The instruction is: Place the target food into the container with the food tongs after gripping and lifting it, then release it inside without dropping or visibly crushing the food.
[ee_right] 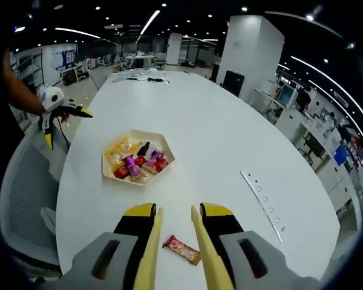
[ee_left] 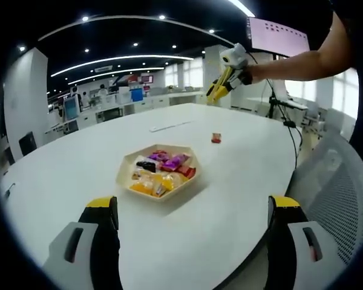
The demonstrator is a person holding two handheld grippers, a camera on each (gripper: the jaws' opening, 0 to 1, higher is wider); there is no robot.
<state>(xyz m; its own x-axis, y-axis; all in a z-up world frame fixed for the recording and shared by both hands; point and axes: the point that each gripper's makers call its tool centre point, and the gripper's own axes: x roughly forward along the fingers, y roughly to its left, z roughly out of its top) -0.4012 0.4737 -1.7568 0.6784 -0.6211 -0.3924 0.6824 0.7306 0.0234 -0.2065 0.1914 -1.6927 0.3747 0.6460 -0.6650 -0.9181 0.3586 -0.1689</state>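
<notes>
A large white oval desk [ee_right: 218, 139] carried a hexagonal tray [ee_right: 138, 158] of wrapped snacks near its middle. One red-wrapped snack [ee_right: 182, 250] lay alone on the bare top, well apart from the tray, and a flat strip of sockets [ee_right: 263, 200] sat farther along.

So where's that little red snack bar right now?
In the right gripper view the snack bar lies on the white table between the right tongs, apart from the tray of sweets farther ahead.
</notes>
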